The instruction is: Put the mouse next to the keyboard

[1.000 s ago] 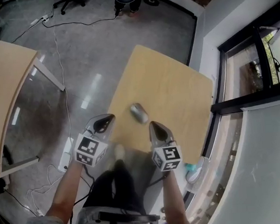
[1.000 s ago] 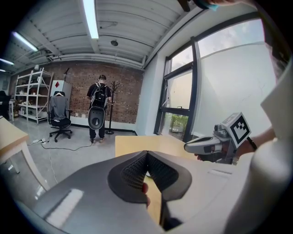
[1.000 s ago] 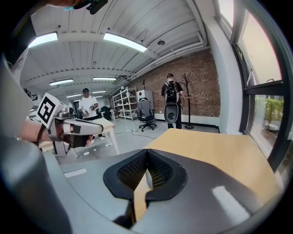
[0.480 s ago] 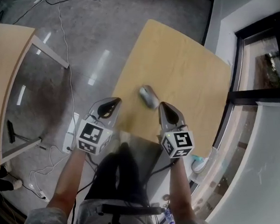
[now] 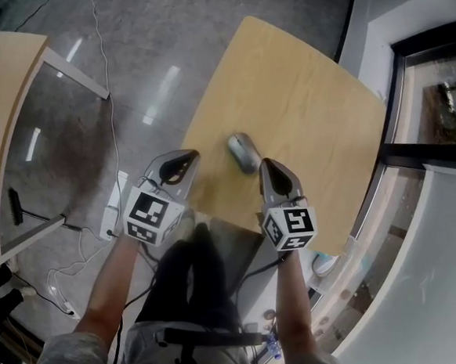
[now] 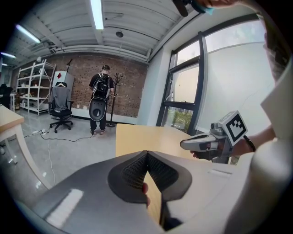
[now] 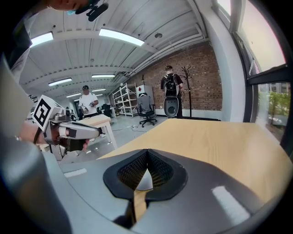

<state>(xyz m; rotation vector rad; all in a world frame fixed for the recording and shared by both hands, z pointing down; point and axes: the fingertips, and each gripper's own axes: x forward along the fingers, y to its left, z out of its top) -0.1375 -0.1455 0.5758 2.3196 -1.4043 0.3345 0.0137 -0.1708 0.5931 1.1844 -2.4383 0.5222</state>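
A grey mouse (image 5: 244, 152) lies on the wooden table (image 5: 308, 100), close to its near edge. No keyboard shows in any view. My right gripper (image 5: 265, 164) is shut and empty, its tips just short of the mouse on the near side. In the right gripper view the jaws (image 7: 147, 151) meet, and a pale sliver of the mouse (image 7: 145, 180) shows through the gap below them. My left gripper (image 5: 192, 153) hangs at the table's left near corner, shut with nothing in it. Each gripper shows in the other's view: the right gripper (image 6: 187, 144) and the left gripper (image 7: 94, 132).
A second wooden table (image 5: 3, 116) stands to the left across a strip of grey floor. A power strip (image 5: 111, 214) and cables lie on the floor beneath my left arm. A dark window frame (image 5: 414, 155) runs along the table's right side. A person with a backpack (image 6: 100, 89) stands far back.
Both grippers have sunk a little toward the table, side by side. The mouse has stayed where it was, and both pairs of jaws remain closed.
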